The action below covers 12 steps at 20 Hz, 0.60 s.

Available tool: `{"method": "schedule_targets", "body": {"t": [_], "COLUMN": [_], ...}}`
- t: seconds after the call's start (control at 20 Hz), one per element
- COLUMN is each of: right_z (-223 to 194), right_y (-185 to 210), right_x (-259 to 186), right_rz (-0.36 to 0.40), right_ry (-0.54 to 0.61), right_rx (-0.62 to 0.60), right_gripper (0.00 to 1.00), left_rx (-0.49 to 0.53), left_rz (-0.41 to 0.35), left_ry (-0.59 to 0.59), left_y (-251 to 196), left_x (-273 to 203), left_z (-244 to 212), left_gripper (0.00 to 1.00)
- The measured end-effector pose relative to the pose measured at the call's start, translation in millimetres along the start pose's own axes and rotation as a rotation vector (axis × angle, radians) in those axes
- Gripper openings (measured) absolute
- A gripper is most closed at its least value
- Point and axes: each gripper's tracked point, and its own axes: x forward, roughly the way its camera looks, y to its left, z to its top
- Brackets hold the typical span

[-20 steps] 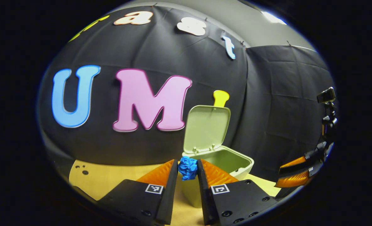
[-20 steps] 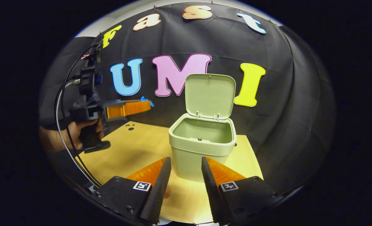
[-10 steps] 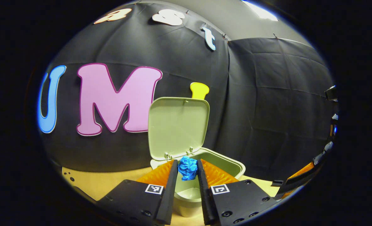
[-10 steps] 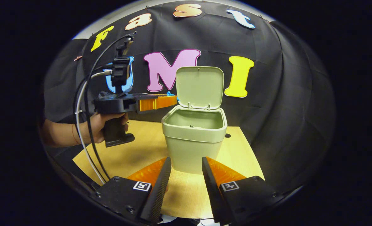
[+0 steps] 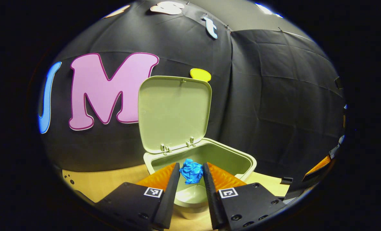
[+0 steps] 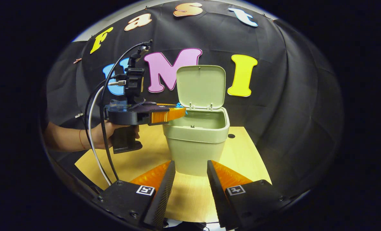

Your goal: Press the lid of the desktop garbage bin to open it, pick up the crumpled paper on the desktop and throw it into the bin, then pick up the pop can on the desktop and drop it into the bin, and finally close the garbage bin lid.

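Left view nearer; both face bin (image 5: 242,162).

bin (image 6: 195,144): lid (image 6: 201,86) up | left claw (image 6: 180,109): crumpled paper (image 6: 178,105) at rim | right claw (image 6: 190,166): parted, empty

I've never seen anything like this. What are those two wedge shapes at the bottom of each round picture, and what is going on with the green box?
No robot here: a person holds a pair of hand-held tongs in each hand, and a small camera rides on each, looking along its two fingers. Those are the wedges you see.

In the left gripper view, the left tongs pinch a crumpled blue paper over the edge of the open garbage bin, whose lid stands upright.

The right gripper view looks from the other side: the right tongs are open and hold nothing, low over the wooden table. Farther off you see the hand carrying the left tongs to the bin.
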Motion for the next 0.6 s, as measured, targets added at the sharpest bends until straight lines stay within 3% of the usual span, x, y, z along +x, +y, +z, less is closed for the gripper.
{"method": "schedule_targets", "body": {"t": [0.2,0.6], "right_z": [-2,-19], "right_y": [3,44], "right_x": [4,21], "right_rz": [0.015,0.119], "right_ry": [0.010,0.058], "right_rx": [-0.004,-0.028], "right_gripper": [0.66,0.68], "left_rx": [-0.009,-0.001], "left_rz": [0.007,0.073], "left_ry": [0.005,-0.038], "left_y": [5,25], "left_x": [-2,-47], "left_z": [-2,10], "left_gripper": [0.59,0.92]}}
